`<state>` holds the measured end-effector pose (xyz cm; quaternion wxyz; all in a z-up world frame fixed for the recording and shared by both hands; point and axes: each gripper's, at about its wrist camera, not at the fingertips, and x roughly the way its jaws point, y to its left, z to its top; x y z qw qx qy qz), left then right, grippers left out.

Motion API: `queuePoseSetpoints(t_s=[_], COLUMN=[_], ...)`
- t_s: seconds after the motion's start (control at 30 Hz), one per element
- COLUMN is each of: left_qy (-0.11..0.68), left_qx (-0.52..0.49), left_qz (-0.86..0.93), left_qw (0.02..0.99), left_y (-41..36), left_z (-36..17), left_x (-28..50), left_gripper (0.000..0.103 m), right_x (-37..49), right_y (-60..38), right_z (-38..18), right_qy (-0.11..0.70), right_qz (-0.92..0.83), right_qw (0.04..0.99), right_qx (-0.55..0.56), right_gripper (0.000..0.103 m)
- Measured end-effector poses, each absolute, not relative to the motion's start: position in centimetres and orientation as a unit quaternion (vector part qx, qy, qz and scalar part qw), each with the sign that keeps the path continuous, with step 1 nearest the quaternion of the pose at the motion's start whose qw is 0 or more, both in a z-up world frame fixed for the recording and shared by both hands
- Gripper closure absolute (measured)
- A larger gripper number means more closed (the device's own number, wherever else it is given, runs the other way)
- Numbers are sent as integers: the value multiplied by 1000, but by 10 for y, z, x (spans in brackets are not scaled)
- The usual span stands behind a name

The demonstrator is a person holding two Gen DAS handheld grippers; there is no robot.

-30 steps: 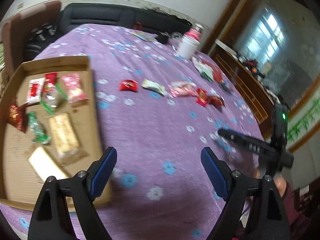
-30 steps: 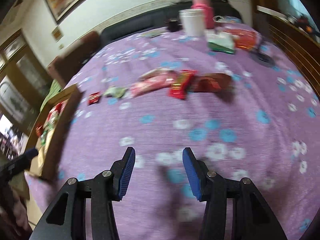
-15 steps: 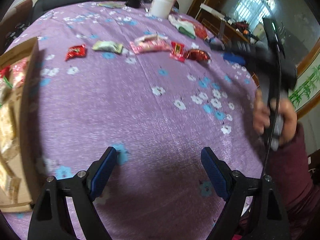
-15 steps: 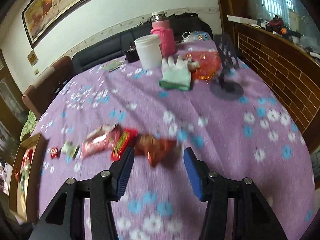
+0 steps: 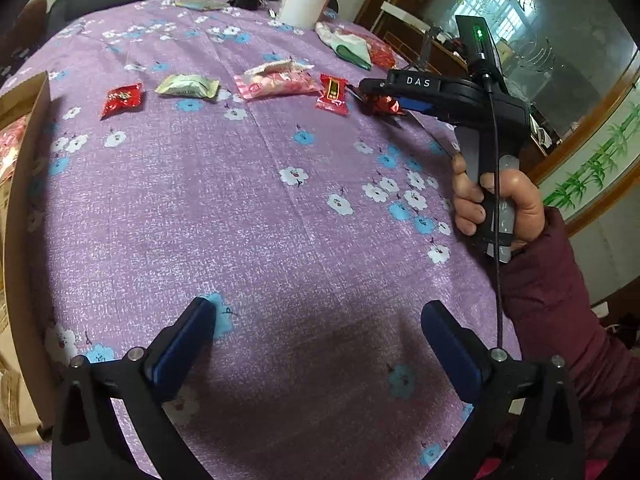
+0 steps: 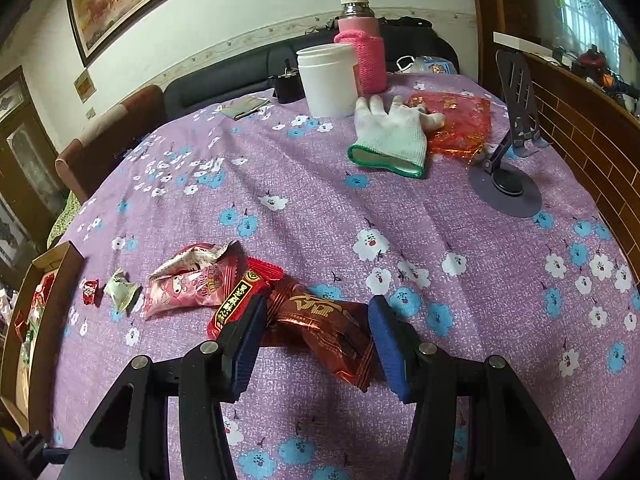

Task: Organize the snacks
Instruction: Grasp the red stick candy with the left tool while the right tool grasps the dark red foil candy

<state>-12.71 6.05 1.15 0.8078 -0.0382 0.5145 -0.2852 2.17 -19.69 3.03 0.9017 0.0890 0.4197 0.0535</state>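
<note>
Between the parted fingers of the right gripper [image 6: 316, 340], untouched, lay the dark-red snack packet [image 6: 328, 330], long axis slanting across the gap, on the purple flowered tablecloth [image 6: 400, 208], while the left gripper [image 5: 320, 344] was opening over bare cloth.

A matt woven tablecloth [image 6: 400, 208], purple with printed flowers, covers the table. The dark red snack packet [image 6: 324, 328] near its front edge is glossy crinkled foil, and so is the small red candy [image 5: 122, 98]. The pink packet [image 6: 188, 284] looks like smooth shiny plastic film. At the left edge sits a cardboard box [image 5: 24, 216], brown and dull. Towards the far edge lie a knitted cloth glove [image 6: 394, 136], a smooth white plastic tub [image 6: 328, 80] and a flask [image 6: 362, 48] in a pink knitted sleeve with a metal cap.
</note>
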Motion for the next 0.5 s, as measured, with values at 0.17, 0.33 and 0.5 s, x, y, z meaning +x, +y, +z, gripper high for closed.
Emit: queuePoseSetpoints(t_s=[0.17,0.33,0.5], left_qy=[519,497,480], left_qx=[-21,-30,13], left_qz=[-269,-265,-285], left_qw=[811,826,830], left_y=[50,42,4], left_z=[19,38,52], left_x=[-114,-85,-51], left_gripper=[0,1,34], right_x=[26,23,16], right_y=[-199,-198,-216], right_z=[27,30,36], right_qy=[419,428,423], right_qz=[56,81,40], right_qw=[902,895,898], right_qx=[91,98,116], right_gripper=[43,55,60])
